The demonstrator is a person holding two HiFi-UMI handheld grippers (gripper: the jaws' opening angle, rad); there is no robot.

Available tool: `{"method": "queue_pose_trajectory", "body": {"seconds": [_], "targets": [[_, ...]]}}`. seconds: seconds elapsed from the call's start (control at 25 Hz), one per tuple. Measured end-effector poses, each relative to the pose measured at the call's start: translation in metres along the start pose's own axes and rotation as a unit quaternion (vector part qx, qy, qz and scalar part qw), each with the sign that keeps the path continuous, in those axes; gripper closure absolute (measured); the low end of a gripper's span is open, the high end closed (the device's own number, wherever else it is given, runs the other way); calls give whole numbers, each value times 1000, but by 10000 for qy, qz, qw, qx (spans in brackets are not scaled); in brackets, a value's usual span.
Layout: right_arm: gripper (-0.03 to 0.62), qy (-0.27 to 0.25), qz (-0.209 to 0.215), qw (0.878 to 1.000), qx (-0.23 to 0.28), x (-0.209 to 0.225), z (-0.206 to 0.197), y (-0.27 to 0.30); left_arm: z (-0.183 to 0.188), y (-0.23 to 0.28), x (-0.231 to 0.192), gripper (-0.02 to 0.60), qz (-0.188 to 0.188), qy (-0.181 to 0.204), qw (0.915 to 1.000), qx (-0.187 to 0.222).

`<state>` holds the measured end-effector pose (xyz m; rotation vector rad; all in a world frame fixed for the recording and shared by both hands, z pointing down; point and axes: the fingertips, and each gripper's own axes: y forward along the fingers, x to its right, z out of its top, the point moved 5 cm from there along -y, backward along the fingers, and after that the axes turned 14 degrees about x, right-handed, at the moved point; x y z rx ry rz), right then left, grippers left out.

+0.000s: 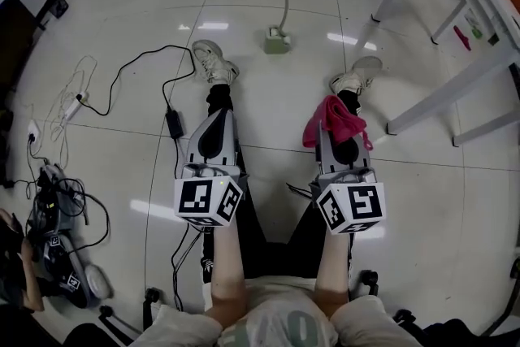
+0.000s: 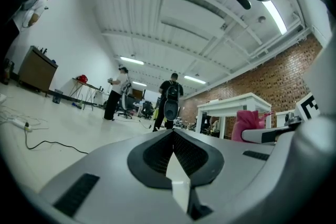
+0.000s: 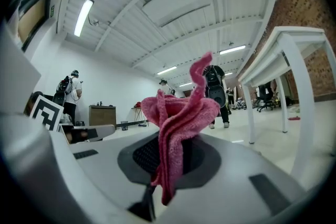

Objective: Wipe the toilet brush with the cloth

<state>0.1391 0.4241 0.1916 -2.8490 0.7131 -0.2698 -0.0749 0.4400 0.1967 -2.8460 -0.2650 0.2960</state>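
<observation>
We pinch the cloth (image 3: pixel 178 113) in the right gripper's (image 3: pixel 169 165) jaws; the left gripper's (image 2: pixel 174 157) jaws press together, empty; wiping isn't yet begun.

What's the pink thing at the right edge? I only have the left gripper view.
Observer: A pink cloth. The right gripper is shut on it; the jaws pinch a fold and the rest bunches up above them.
Operator: And the thing to wipe?
Observer: The head view shows the toilet brush standing in its holder on the floor, ahead of the person's shoes and roughly between them. Neither gripper is near it.
Operator: Anything to trip on?
Observer: A black cable with a power brick lies on the floor beside the left shoe.
</observation>
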Motion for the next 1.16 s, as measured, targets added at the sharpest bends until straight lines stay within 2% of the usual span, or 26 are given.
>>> {"method": "queue_pose_trajectory", "body": {"seconds": [0.32,1.16], "targets": [[562,-48,42,9998,191,-14,23,-18,29,-10,14,578,-51,126,9997,200],[562,35,41,9999,117,-7,10,-11,15,-6,9,578,15,96,10000,15]]}}
